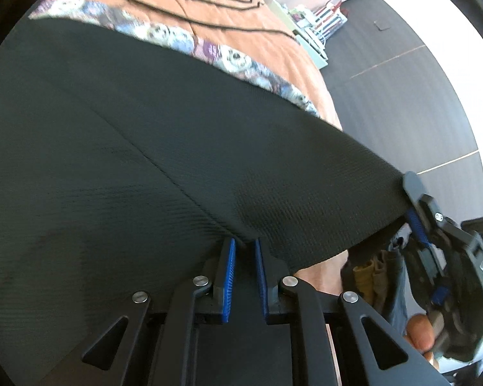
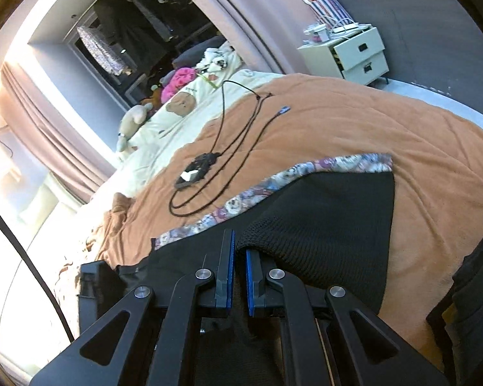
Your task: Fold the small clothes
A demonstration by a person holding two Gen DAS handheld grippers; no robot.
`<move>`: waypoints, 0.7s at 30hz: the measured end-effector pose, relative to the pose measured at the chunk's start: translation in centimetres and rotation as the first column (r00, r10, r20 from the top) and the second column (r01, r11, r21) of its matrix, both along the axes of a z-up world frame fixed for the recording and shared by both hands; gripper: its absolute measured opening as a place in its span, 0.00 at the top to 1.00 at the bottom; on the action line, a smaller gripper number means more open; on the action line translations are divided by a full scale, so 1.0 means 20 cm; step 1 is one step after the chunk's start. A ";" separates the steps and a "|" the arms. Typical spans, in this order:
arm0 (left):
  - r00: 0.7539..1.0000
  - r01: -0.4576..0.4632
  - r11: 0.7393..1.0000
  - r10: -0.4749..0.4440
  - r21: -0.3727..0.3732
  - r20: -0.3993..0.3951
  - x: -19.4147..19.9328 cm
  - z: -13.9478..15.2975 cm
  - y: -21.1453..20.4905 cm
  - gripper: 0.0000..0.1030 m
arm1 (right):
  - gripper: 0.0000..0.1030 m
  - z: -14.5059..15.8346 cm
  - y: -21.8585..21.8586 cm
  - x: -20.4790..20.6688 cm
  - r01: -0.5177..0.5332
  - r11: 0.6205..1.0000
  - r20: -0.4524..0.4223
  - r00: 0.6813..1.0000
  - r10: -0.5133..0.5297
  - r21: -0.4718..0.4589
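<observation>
A black knit garment with a flowered waistband fills the left wrist view. It lies partly on the orange blanket. My left gripper is shut on its near edge, the fabric pinched between the blue pads. At the right of that view my right gripper clamps the garment's corner, which is lifted and drawn taut. In the right wrist view the right gripper is shut on a fold of the black garment, below the flowered waistband. The left tool's black housing shows at the left.
Black cables and a charger lie on the blanket behind the garment. A cream duvet with plush toys sits further back. A white nightstand stands beside the bed, over dark floor. A person's finger grips the right tool.
</observation>
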State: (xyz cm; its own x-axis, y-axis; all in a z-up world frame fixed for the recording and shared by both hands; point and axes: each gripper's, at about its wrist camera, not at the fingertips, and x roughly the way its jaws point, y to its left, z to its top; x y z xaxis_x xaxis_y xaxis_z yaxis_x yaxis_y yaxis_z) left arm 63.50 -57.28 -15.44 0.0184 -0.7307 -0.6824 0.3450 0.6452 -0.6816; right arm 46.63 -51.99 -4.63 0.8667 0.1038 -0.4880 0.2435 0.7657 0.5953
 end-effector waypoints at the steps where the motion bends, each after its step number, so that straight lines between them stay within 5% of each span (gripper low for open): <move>1: 1.000 -0.003 1.000 0.003 -0.005 -0.006 0.00 -0.01 -0.01 0.87 | 0.97 0.00 0.00 0.00 -0.005 1.000 0.000 1.000 0.005 0.000; 12: 0.995 -0.017 0.997 0.009 -0.075 -0.103 0.06 -0.05 -0.02 0.87 | 0.98 -0.03 0.03 0.04 -0.043 0.999 -0.003 0.999 0.043 0.013; 21: 0.992 -0.123 0.992 0.123 -0.001 -0.011 0.09 0.07 0.33 0.87 | 0.98 -0.05 0.11 0.11 -0.132 0.991 -0.009 0.991 0.132 0.004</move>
